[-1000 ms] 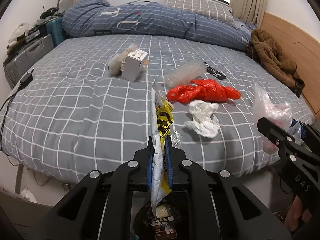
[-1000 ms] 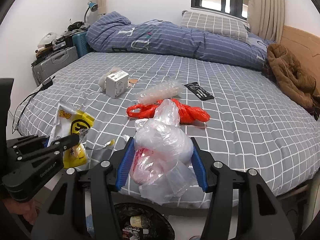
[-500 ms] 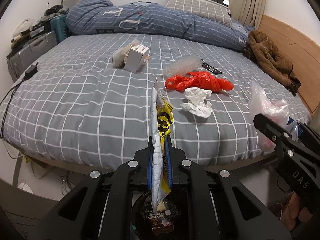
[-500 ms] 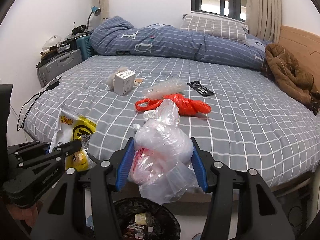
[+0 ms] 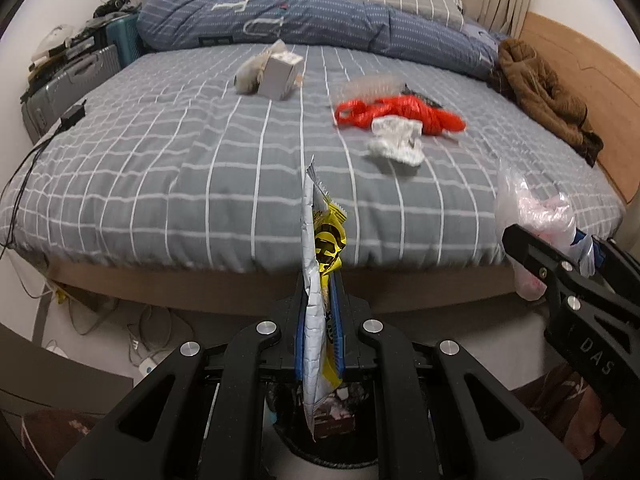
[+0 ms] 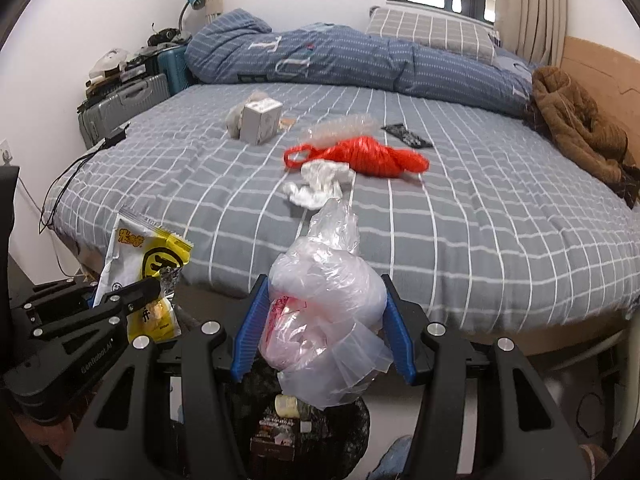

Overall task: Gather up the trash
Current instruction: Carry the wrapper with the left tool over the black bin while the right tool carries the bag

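My left gripper (image 5: 318,308) is shut on a yellow and white snack wrapper (image 5: 320,256), held upright over a black trash bin (image 5: 332,412) on the floor. The wrapper also shows in the right wrist view (image 6: 144,264). My right gripper (image 6: 322,320) is shut on a crumpled clear plastic bag (image 6: 324,304), held over the same bin (image 6: 312,432), which has trash in it. On the grey checked bed (image 6: 440,208) lie a red plastic bag (image 6: 368,156), a white crumpled tissue (image 6: 320,184), a clear bubble wrap roll (image 6: 344,128) and a white box (image 6: 260,122).
A brown jacket (image 6: 576,128) lies at the bed's right side. A blue duvet (image 6: 340,60) and a pillow are at the far end. Suitcases (image 6: 124,104) stand left of the bed. Cables (image 5: 132,332) lie on the floor under the bed's edge.
Both grippers have pulled back from the bed and lowered, keeping their loads. The bin below now shows more fully under both.
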Action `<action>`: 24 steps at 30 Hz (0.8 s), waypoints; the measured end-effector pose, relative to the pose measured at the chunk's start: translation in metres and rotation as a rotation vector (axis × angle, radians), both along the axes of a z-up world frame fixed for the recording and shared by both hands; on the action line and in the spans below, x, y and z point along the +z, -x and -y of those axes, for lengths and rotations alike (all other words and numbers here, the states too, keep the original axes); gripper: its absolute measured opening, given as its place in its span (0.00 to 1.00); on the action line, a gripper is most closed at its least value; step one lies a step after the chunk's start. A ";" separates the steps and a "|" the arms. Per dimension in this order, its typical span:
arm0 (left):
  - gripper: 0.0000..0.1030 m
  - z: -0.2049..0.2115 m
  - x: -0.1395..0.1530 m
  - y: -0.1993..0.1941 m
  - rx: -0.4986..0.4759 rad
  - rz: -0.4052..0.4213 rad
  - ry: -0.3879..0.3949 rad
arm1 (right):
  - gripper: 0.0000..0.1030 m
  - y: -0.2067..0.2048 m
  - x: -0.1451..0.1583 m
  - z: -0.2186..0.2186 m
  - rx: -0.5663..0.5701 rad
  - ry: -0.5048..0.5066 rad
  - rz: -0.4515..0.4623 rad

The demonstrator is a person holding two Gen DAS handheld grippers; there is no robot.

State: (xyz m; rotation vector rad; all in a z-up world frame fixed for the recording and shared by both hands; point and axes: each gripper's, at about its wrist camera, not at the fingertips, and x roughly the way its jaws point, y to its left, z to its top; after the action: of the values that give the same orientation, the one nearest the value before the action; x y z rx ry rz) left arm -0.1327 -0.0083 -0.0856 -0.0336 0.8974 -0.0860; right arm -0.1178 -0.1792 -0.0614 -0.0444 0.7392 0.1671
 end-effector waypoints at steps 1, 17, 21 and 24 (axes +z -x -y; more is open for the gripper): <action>0.09 0.000 -0.002 0.002 0.001 -0.002 -0.003 | 0.50 0.001 -0.002 0.000 -0.002 -0.001 -0.005; 0.09 -0.019 -0.035 0.028 0.043 -0.095 -0.017 | 0.50 0.030 -0.034 0.005 -0.031 -0.010 -0.122; 0.09 -0.025 -0.047 0.029 0.047 -0.121 -0.010 | 0.50 0.031 -0.051 0.001 -0.022 -0.008 -0.183; 0.09 -0.027 -0.059 0.029 0.042 -0.146 -0.014 | 0.50 0.027 -0.066 -0.002 -0.016 0.004 -0.229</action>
State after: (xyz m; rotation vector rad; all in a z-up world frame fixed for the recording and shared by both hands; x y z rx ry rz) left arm -0.1620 0.0183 -0.1445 -0.0456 1.0430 -0.0382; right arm -0.1452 -0.1774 -0.1271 -0.0235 0.9680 0.1568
